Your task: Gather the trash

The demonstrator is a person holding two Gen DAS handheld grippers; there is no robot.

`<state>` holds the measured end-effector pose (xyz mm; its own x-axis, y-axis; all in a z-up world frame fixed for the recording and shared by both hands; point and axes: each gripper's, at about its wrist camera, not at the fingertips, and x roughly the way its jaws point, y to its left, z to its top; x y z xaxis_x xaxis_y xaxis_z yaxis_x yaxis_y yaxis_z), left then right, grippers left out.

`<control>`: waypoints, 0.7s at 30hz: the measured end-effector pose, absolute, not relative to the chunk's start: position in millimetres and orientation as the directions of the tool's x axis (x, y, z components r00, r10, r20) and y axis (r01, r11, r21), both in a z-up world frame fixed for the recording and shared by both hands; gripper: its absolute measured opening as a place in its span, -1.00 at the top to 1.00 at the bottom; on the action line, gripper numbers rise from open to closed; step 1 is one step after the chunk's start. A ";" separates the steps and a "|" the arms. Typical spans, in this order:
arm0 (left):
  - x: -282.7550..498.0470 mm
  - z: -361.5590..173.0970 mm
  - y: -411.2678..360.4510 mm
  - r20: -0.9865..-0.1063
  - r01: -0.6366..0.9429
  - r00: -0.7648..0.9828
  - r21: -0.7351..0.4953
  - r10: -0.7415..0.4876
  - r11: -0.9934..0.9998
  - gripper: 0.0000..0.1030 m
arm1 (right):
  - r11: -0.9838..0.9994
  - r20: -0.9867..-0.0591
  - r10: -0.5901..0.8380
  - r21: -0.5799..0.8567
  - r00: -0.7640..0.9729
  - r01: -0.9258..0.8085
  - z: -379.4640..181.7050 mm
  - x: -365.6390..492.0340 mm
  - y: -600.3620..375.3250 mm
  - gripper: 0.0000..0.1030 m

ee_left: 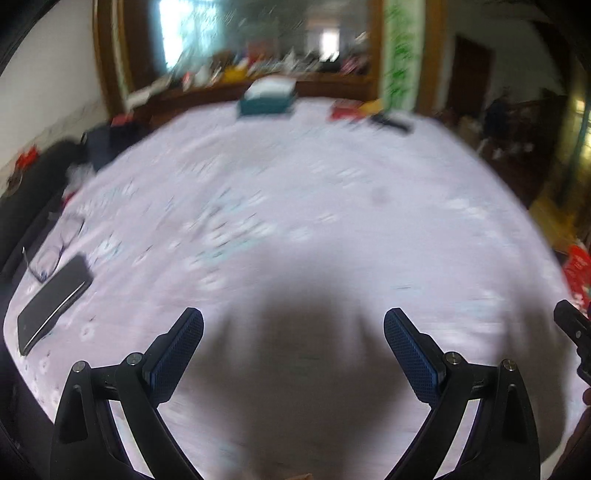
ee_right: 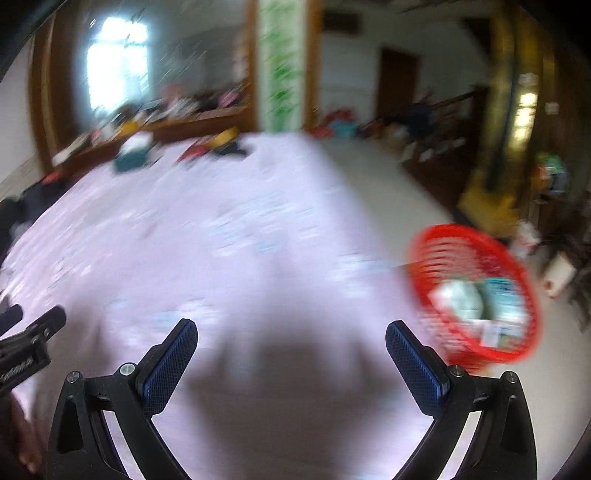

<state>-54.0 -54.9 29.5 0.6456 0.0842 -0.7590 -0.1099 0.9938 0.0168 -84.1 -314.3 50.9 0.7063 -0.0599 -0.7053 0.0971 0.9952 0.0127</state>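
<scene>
Both views are smeared with motion blur, so fine detail is lost. Far left on the bed (ee_left: 295, 192), a pair of glasses (ee_left: 55, 247) lies at the edge, and a black phone (ee_left: 53, 301) sits just near of them, close to touching. The sheet is pale lilac with a faint flower print.

Now the left claw (ee_left: 293, 328): fingers spread wide apart, nothing between the blue pads (ee_left: 177, 354), only its own dark shadow on the sheet below. At the far end of the bed, a teal box (ee_left: 267, 98) with a white top, and right of it some red and yellow items (ee_left: 351, 109), too blurred to name. Behind them a wooden shelf (ee_left: 258, 83) crowded with clutter beneath a big mirror (ee_left: 240, 33).

Over to the right wrist view: the right claw (ee_right: 291, 330) is also spread wide, holding nothing, hanging over the near part of the bed. The left tool's black tip (ee_right: 40, 326) pokes in at the left edge.

And on the right, the red basket (ee_right: 476, 291), a slatted plastic one, standing on the pale floor (ee_right: 388, 173) just beside the bed's right edge. Inside it, the trash (ee_right: 480, 299): white and teal crumpled pieces and a small packet, all blurred. It sits just right of the right claw's right finger.
</scene>
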 end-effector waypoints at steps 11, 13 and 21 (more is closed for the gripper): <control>-11.6 1.1 4.1 -0.853 -0.098 0.521 -0.017 0.037 0.995 -0.89 | 0.997 -0.852 -0.044 -0.003 0.521 0.079 -5.2 16.5 -238.4 -0.99; -6.8 1.7 6.2 -0.851 -0.085 0.525 -0.028 0.021 0.996 -0.89 | 0.995 -0.856 -0.062 -0.013 0.513 0.098 -8.2 25.2 -234.6 -1.00; 4.7 -2.0 7.1 -0.841 -0.049 0.541 -0.012 0.017 0.999 -1.00 | 0.987 -0.847 -0.094 -0.013 0.523 0.157 -4.3 29.0 -228.9 -1.00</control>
